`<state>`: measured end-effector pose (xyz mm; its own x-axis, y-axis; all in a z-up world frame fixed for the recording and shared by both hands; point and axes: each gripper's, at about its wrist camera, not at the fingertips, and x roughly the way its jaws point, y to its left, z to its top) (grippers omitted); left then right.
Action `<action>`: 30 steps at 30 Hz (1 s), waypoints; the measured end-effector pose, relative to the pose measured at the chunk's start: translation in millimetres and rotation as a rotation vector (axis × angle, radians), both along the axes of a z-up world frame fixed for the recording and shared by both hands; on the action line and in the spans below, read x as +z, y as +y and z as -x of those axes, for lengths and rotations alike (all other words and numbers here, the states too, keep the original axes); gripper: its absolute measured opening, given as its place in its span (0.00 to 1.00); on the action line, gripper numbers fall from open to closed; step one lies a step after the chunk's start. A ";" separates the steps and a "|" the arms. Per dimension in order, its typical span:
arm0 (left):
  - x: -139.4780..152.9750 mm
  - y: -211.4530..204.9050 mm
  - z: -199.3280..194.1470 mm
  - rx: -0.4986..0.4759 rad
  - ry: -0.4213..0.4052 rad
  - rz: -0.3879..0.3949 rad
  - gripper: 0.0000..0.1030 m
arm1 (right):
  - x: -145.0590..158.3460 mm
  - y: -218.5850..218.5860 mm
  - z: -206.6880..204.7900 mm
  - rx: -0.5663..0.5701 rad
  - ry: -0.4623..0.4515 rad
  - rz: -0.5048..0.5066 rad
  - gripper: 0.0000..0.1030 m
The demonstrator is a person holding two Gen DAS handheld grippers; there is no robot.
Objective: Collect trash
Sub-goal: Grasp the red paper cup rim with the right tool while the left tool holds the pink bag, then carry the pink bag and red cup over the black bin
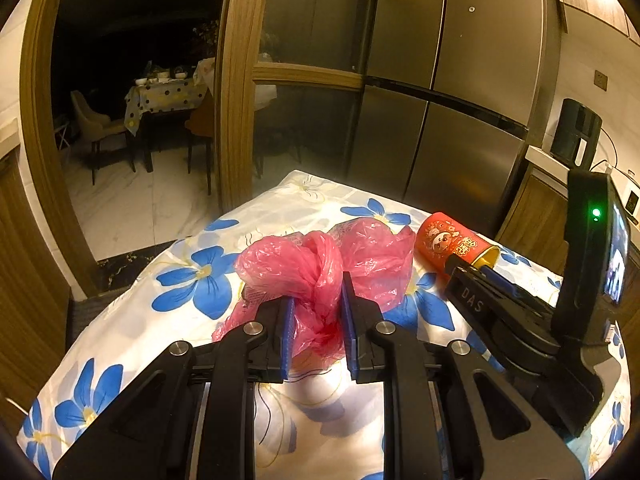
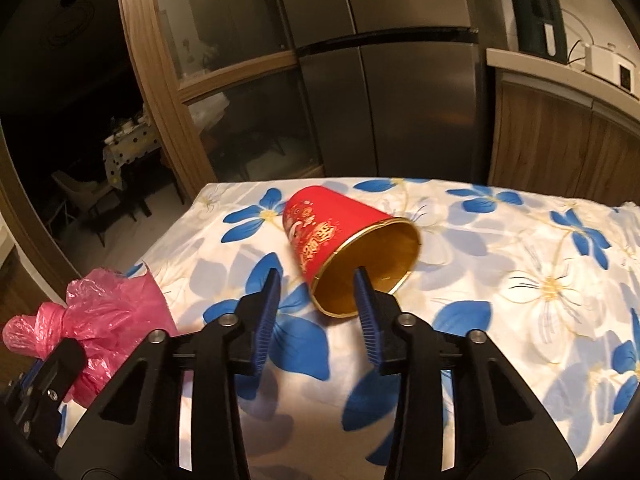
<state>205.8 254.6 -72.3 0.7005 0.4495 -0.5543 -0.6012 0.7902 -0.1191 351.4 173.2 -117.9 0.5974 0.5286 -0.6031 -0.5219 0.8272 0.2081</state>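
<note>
A crumpled pink plastic bag (image 1: 320, 272) lies on a table covered with a white cloth with blue flowers (image 1: 192, 280). My left gripper (image 1: 318, 304) has its blue pads on either side of the bag's knotted part, and the plastic fills the gap. A red paper cup (image 2: 336, 240) with gold print lies on its side, its gold mouth facing me. My right gripper (image 2: 316, 284) is open, with its right finger at the cup's mouth and its left finger outside the rim. The cup (image 1: 452, 242) and the right gripper also show in the left wrist view. The bag (image 2: 100, 320) shows at left in the right wrist view.
A steel fridge (image 1: 440, 92) stands behind the table. A wooden glass door frame (image 1: 236, 92) and a dark dining room lie to the left. A counter with a black appliance (image 2: 540, 20) is at the right. The table's far edge (image 2: 320, 180) lies just past the cup.
</note>
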 end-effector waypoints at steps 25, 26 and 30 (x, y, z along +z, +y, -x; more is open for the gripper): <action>1.8 -21.4 -3.4 -0.077 0.016 -0.005 0.20 | 26.3 -61.6 48.5 0.040 -0.087 -0.018 0.04; 2.7 -25.2 -3.5 -0.085 0.017 -0.008 0.20 | 28.1 -68.2 52.7 0.035 -0.093 -0.017 0.04; 5.5 -46.7 -4.1 -0.123 0.015 -0.015 0.20 | 37.5 -103.6 70.5 0.000 -0.116 -0.027 0.04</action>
<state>209.9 207.9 -66.7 0.7426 0.3692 -0.5588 -0.5013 0.8597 -0.0981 280.9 69.6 -80.4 0.6624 0.5437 -0.5154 -0.5436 0.8222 0.1688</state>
